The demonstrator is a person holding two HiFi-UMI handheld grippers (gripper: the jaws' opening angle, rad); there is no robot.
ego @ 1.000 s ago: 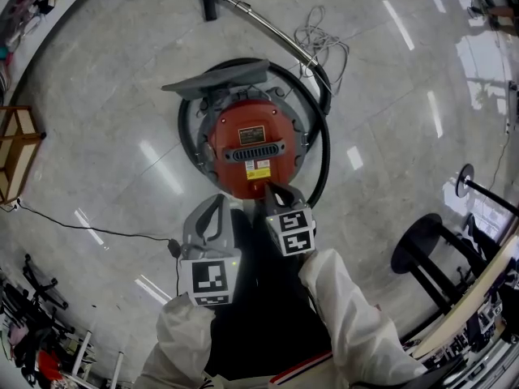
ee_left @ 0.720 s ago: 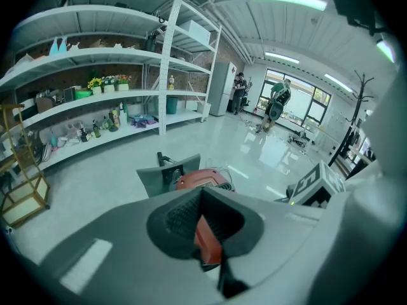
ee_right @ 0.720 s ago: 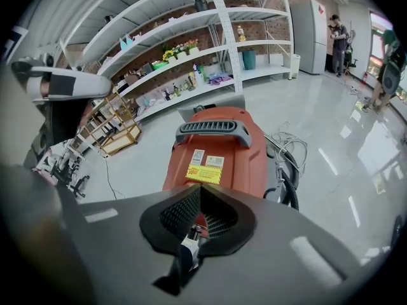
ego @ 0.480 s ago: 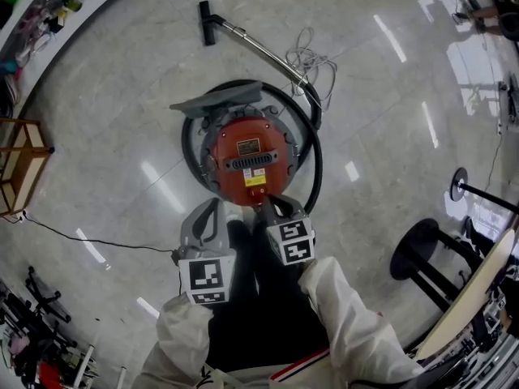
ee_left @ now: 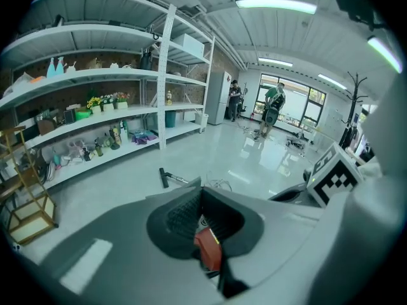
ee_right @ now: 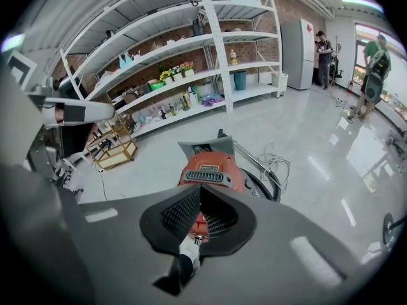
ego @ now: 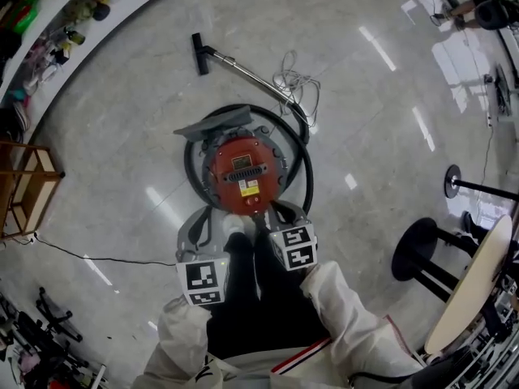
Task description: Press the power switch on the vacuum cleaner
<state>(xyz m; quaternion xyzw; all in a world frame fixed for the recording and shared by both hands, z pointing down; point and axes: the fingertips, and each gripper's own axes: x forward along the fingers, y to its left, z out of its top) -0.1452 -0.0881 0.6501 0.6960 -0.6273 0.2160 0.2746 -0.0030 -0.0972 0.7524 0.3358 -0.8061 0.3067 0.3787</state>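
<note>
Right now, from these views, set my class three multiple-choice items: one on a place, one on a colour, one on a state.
1. Where does the floor nozzle lie?
A. on the floor, beyond the vacuum cleaner
B. on a shelf
C. under the stool

2. What colour is the vacuum cleaner's body?
A. blue
B. red
C. yellow

3. How do the jaws of the right tool stand?
A. wide apart
B. clamped on the hose
C. together, holding nothing

Answers:
1 A, since the head view shows it on the floor past the vacuum.
2 B, since its top is red in the head and right gripper views.
3 C, since the right gripper view shows the tips meeting, with nothing gripped.
</note>
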